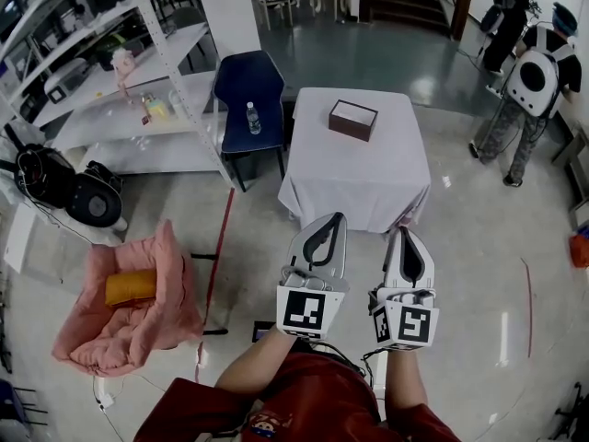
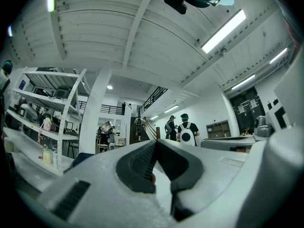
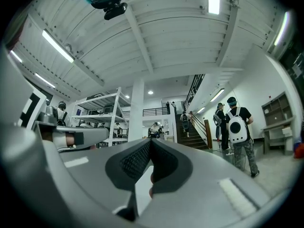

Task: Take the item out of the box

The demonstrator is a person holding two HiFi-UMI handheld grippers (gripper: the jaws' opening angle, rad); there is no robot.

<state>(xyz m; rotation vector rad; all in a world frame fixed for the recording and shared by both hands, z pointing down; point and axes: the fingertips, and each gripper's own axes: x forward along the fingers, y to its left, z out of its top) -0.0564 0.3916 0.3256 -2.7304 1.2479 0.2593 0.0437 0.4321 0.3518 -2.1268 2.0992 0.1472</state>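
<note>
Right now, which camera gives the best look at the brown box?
The head view: the brown box sits in full sight on the white-draped table, seen from above. Both gripper views look over their jaws at ceiling and room; neither shows it.

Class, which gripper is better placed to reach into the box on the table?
Left, marginally: the left gripper lines up closer with the box than the right gripper; both are shut, empty, far away.
</note>
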